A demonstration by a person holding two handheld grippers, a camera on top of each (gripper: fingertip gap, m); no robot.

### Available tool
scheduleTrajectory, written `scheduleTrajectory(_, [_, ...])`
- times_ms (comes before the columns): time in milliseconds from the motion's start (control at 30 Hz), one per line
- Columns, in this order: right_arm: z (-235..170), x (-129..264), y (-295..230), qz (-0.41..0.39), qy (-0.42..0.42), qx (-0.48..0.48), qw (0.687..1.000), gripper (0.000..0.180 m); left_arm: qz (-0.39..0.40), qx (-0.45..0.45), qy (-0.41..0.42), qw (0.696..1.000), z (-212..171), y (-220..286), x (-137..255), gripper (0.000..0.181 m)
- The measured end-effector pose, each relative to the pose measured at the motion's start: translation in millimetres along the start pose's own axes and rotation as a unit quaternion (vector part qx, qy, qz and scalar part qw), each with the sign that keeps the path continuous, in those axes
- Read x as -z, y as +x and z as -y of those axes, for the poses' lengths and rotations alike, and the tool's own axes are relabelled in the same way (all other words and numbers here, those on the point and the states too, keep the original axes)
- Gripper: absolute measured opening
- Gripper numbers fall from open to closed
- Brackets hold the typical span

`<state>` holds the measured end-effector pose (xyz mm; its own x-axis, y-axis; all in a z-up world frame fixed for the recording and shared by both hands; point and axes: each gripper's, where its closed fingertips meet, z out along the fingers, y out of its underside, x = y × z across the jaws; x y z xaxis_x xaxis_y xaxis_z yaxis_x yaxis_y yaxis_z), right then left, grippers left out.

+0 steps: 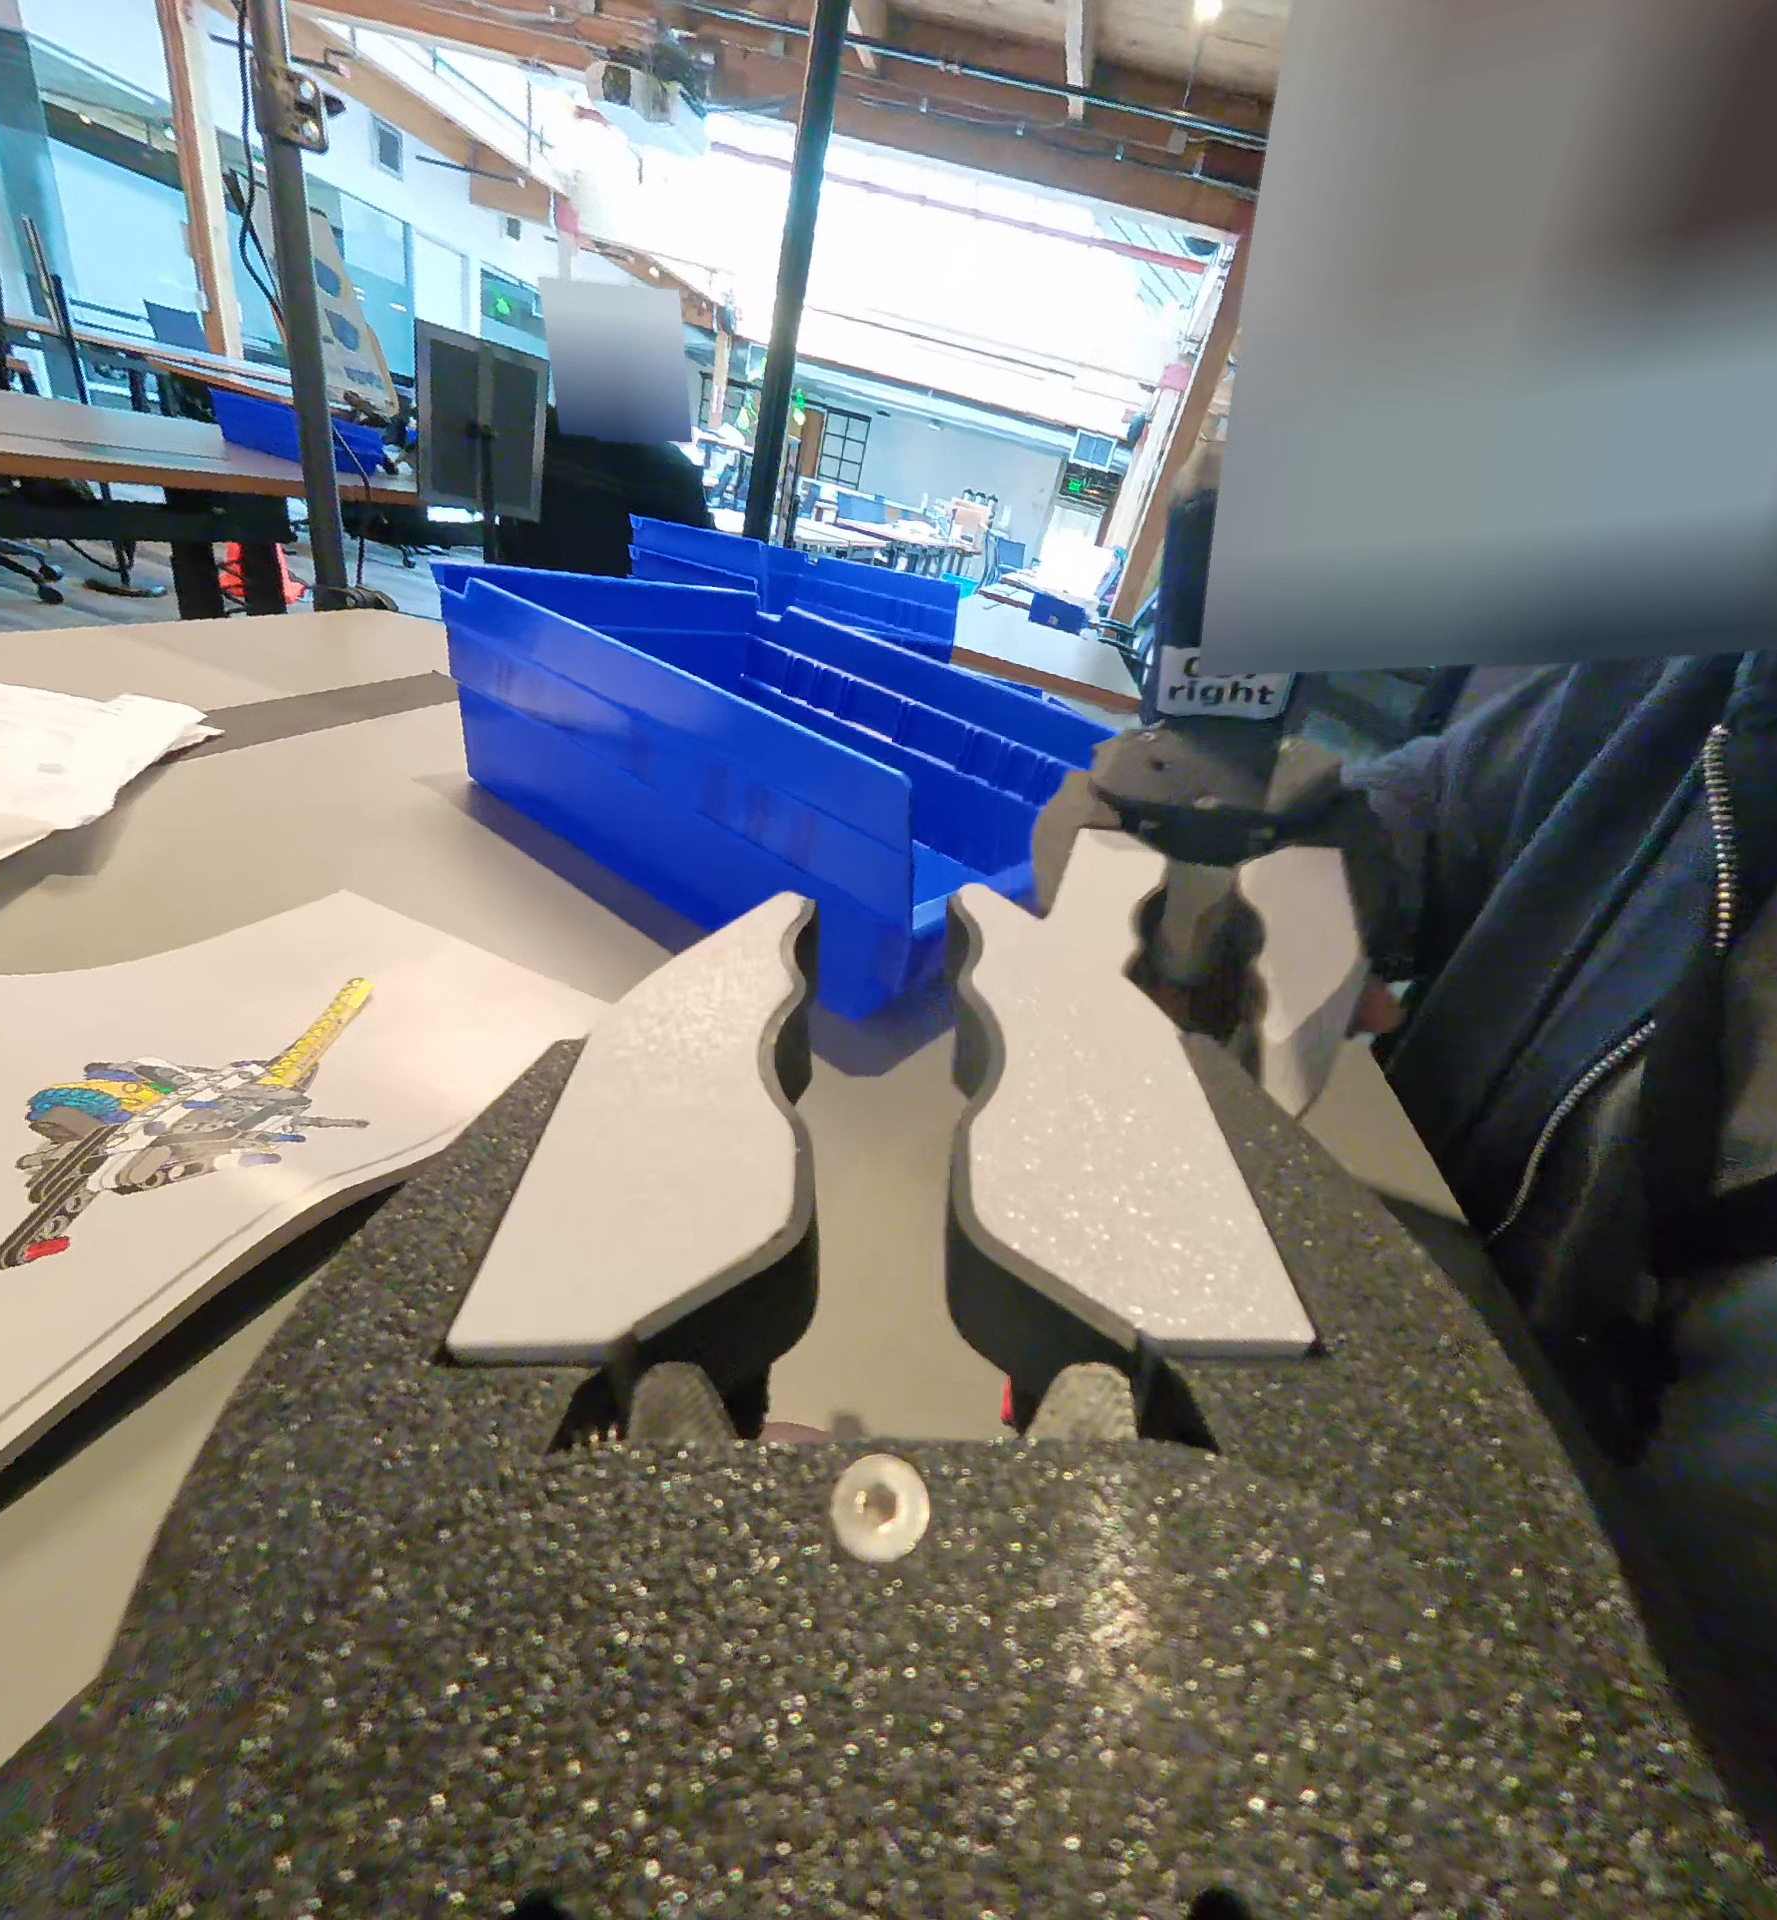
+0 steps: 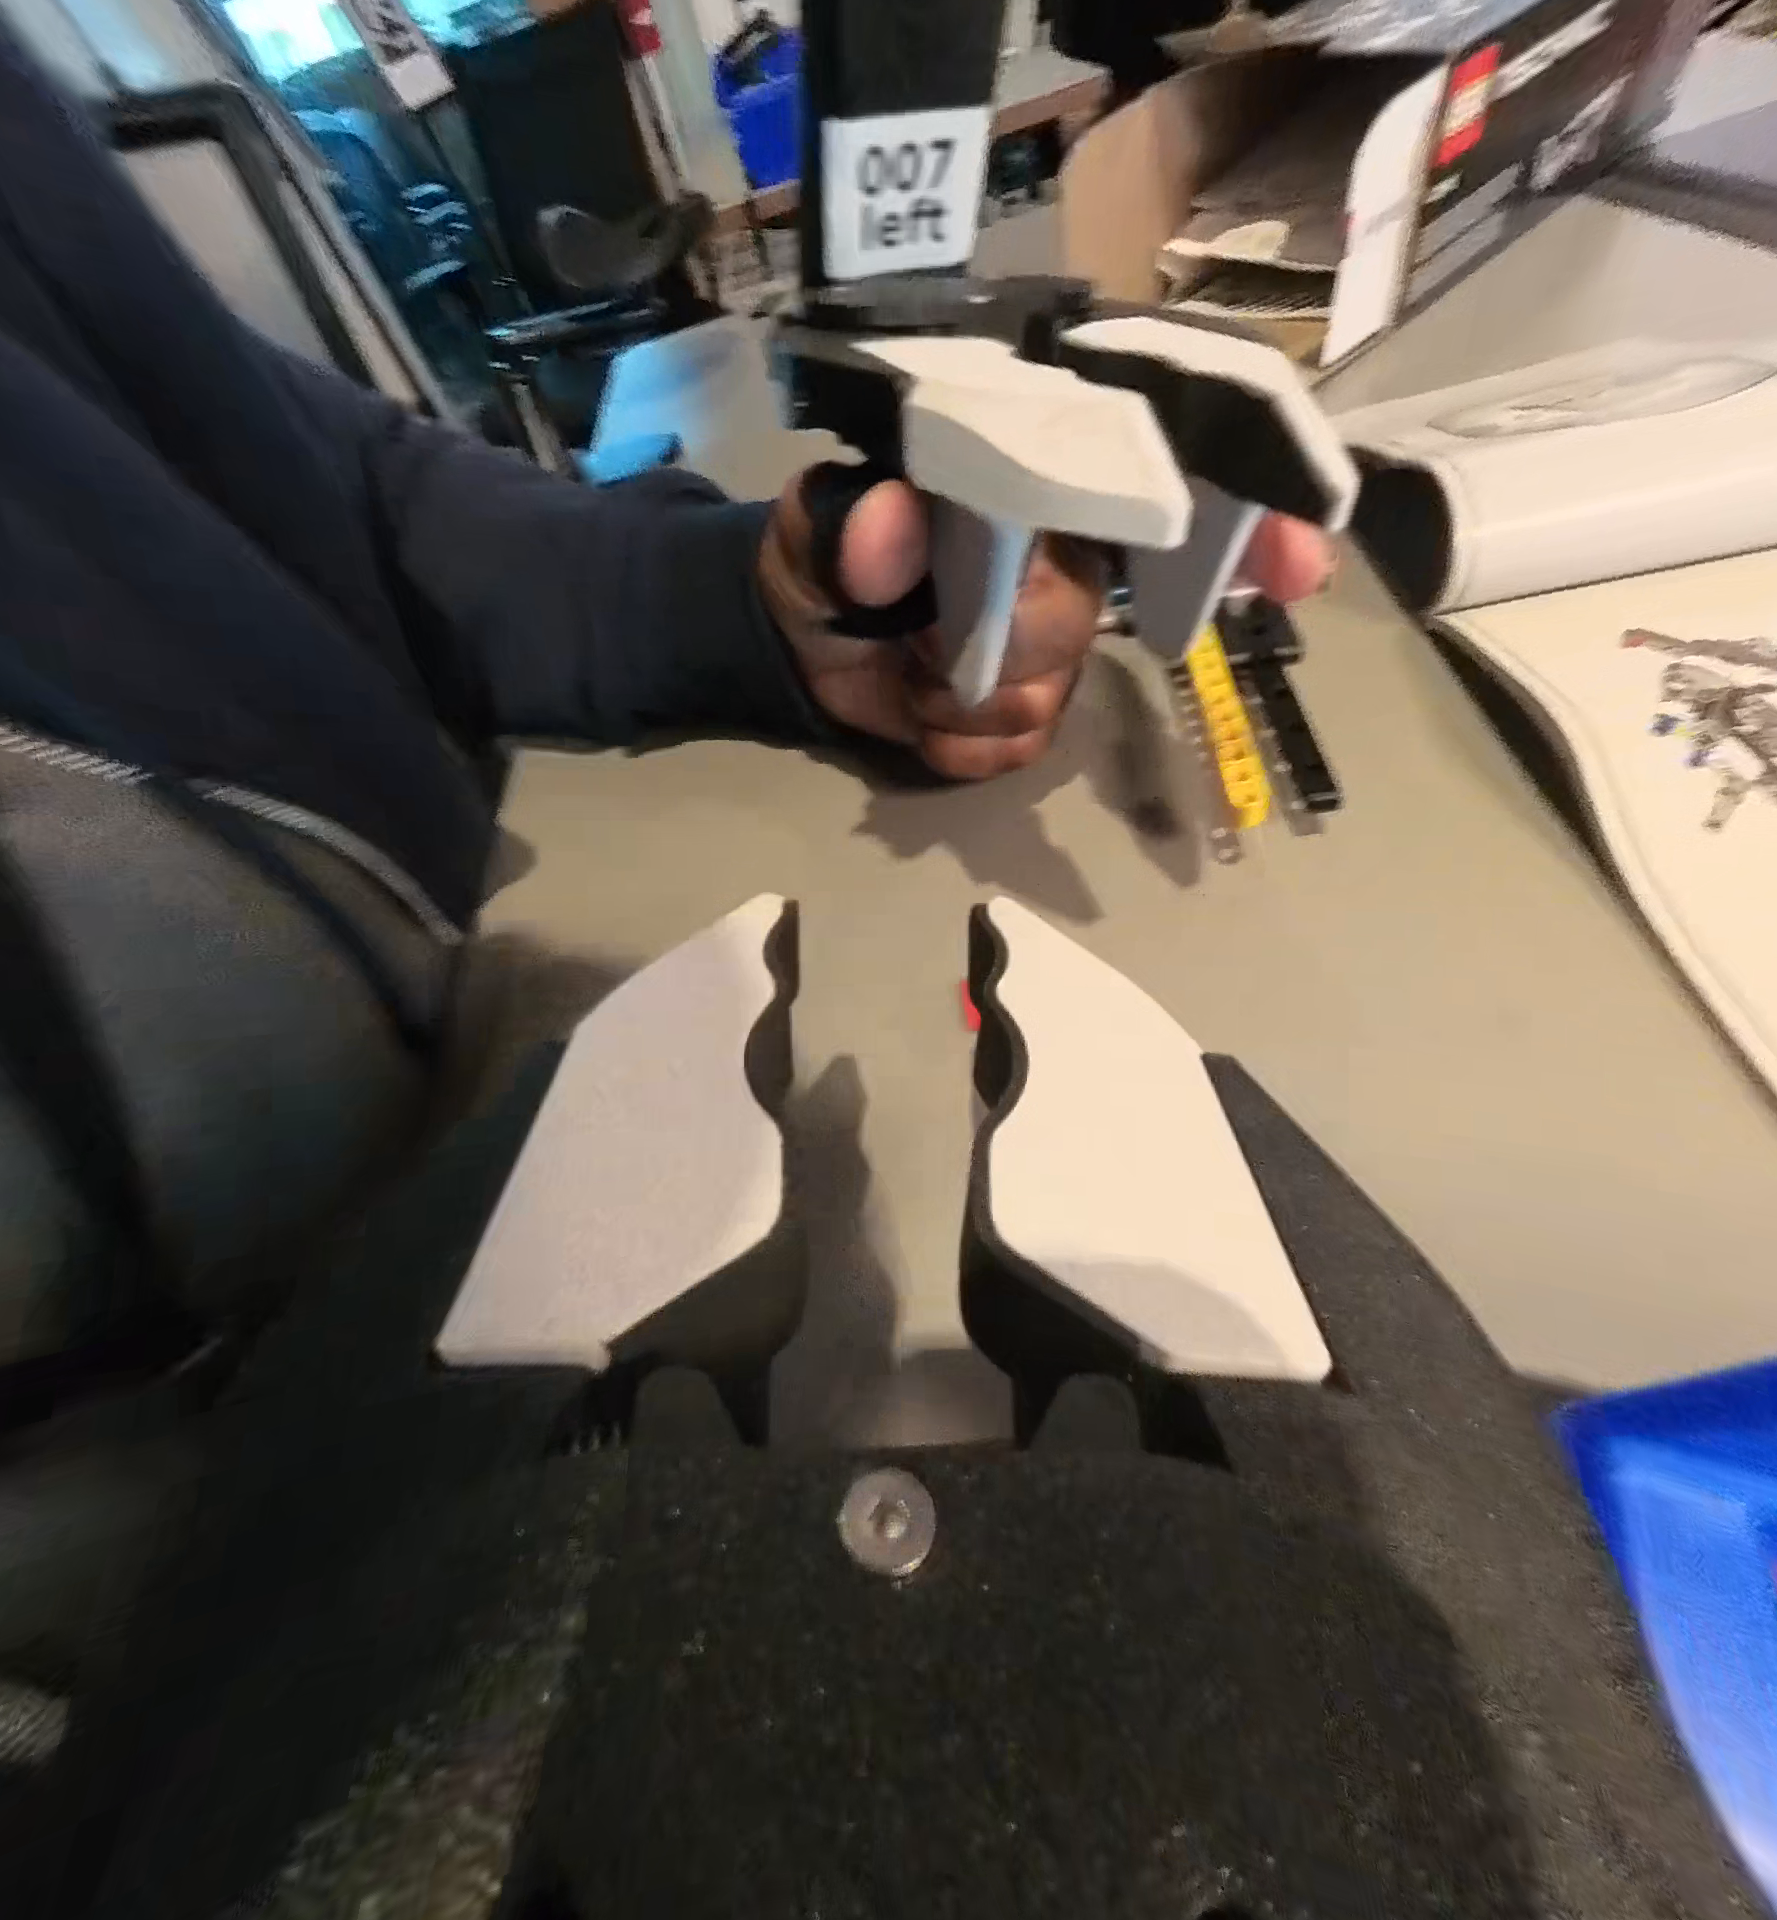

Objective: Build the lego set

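Observation:
My left gripper (image 1: 882, 914) is open and empty, held above the grey table and pointing at a blue bin (image 1: 697, 769). My right gripper (image 2: 879, 920) is open and empty above bare table. A small red piece (image 2: 967, 1006) lies on the table beside its right finger. A yellow beam (image 2: 1227, 727) and black beams (image 2: 1289, 717) lie side by side farther off, under the left gripper (image 2: 1248, 468), which a hand holds there. The right gripper also shows in the left wrist view (image 1: 1060, 842).
A printed sheet with the model's picture (image 1: 188, 1101) lies left of the left gripper and shows in the right wrist view (image 2: 1746, 717). More blue bins (image 1: 863, 582) stand behind. An open cardboard box (image 2: 1279, 208) and set box (image 2: 1549, 94) sit at the back. A blue bin corner (image 2: 1725, 1558) is near right. Spacing between my two grippers at the tips: around 8 centimetres.

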<state>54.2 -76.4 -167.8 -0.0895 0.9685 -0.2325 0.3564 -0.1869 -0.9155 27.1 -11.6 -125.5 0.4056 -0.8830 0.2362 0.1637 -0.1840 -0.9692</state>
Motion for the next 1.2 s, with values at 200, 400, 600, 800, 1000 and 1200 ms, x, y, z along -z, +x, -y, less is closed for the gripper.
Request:
scheduleTrajectory(200, [13, 76, 2, -0.051, -0.055, -0.01, 0.997, 0.03, 0.022, 0.006, 0.023, 0.999, 8, -4, 9, 0.023])
scheduleTrajectory(400, [4, 152, 80, -0.163, -0.248, 0.031, 0.954, 0.023, 0.007, 0.016, 0.101, 0.995, 34, 3, 20, 0.023])
scheduleTrajectory(600, [-66, 154, 113, -0.078, -0.416, 0.016, 0.906, 0.016, 0.012, -0.071, 0.156, 0.985, 58, 17, 29, 0.017])
scheduleTrajectory(800, [-79, 147, 118, -0.052, -0.442, 0.027, 0.895, 0.013, 0.06, -0.103, 0.201, 0.972, 82, 2, 53, 0.01])
scheduleTrajectory(1000, [-92, 146, 120, -0.03, -0.462, 0.019, 0.886, 0.013, 0.053, -0.078, 0.194, 0.976, 93, -10, 67, 0.03])
scheduleTrajectory(1200, [-95, 145, 118, -0.024, -0.463, 0.016, 0.886, 0.013, 0.071, -0.046, 0.18, 0.98, 98, -20, 77, 0.032])
